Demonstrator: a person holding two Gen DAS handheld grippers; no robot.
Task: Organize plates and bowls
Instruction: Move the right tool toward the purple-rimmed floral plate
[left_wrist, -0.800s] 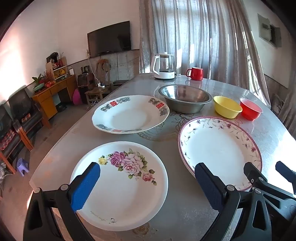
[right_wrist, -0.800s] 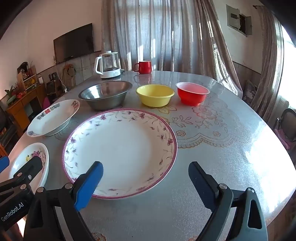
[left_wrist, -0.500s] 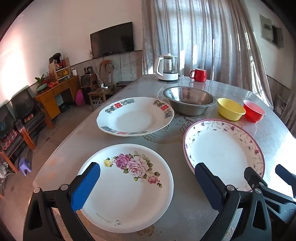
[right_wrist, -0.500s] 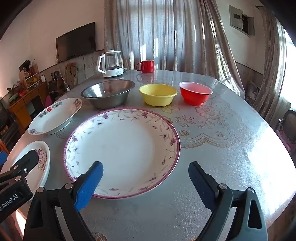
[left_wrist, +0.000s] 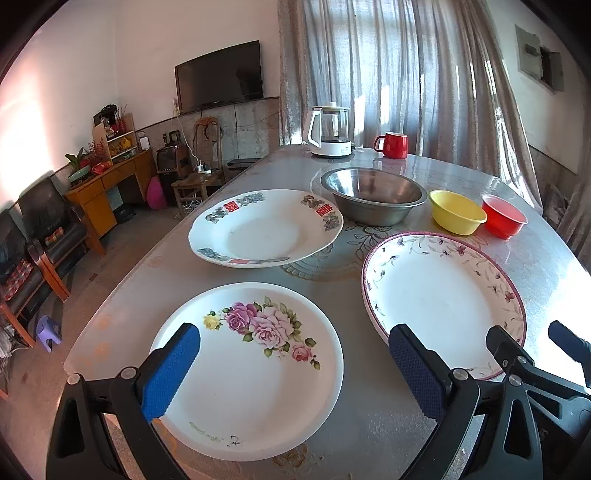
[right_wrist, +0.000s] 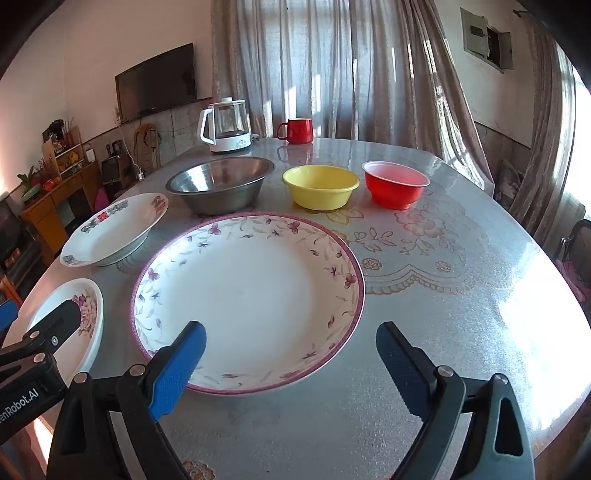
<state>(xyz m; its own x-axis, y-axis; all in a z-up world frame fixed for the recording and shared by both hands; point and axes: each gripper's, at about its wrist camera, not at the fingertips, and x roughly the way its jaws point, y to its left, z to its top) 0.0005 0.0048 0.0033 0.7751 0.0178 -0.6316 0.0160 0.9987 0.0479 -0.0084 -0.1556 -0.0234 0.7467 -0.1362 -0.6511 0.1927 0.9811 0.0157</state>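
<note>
We've got both claws spread wide and empty: the left claw (left_wrist: 295, 373) hangs over the rose plate (left_wrist: 255, 369) at the near edge of the tabletop (right_wrist: 443, 295), the right claw (right_wrist: 291, 365) over the near rim of the purple-rimmed plate (right_wrist: 251, 295). The third plate (left_wrist: 264, 227), with red marks, sits behind the rose one, and the steel bowl (right_wrist: 221, 186), yellow bowl (right_wrist: 320, 185) and red bowl (right_wrist: 395, 182) line up in a row further back. We judge the plates stiff, glazed, slippery, fairly heavy and breakable, so pinch the raised rim, one pad over and one under. The yellow and red bowls look like light plastic; grip their walls at the lip.
</note>
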